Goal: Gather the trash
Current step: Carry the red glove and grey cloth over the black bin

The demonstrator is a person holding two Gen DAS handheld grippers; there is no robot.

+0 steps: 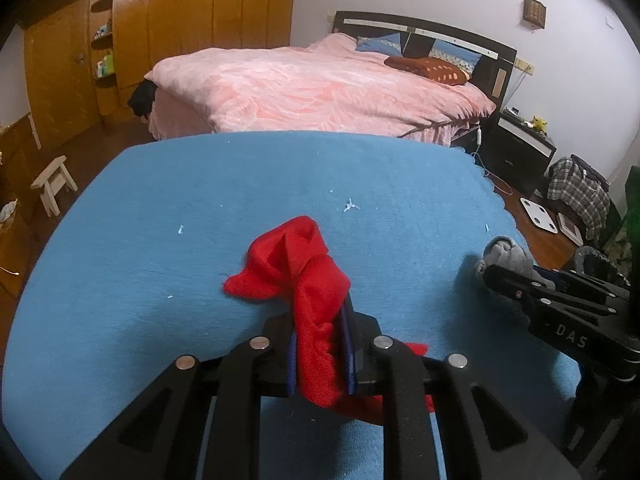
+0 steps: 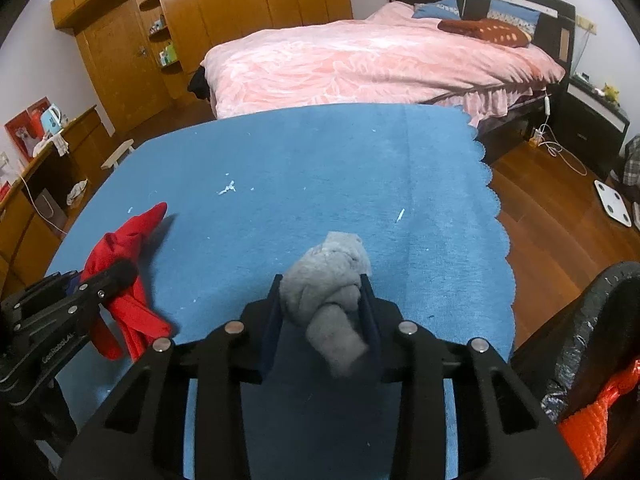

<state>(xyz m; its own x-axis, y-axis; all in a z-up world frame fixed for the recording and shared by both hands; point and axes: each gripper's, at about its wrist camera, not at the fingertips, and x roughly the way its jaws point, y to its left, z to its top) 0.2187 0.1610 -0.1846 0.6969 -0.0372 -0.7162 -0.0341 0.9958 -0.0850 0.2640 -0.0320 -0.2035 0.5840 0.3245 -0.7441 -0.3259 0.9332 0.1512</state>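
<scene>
A crumpled red cloth (image 1: 296, 264) lies partly on the blue table cover (image 1: 200, 200), and my left gripper (image 1: 320, 308) is shut on its near end. In the right wrist view the same red cloth (image 2: 120, 248) hangs from the left gripper (image 2: 120, 272) at the left edge. A knotted grey cloth (image 2: 332, 264) sits between the blue pads of my right gripper (image 2: 326, 284), which is shut on it. The left wrist view shows that right gripper (image 1: 496, 276) at the right with the grey cloth (image 1: 508, 254). Small white scraps (image 2: 227, 189) dot the cover.
A bin lined with a black bag (image 2: 600, 312) stands right of the table, with an orange mesh thing (image 2: 600, 420) in it. Beyond the table's far edge is a pink bed (image 2: 380, 60). A white stool (image 1: 54, 184) and a white scale (image 2: 612, 202) sit on the wooden floor.
</scene>
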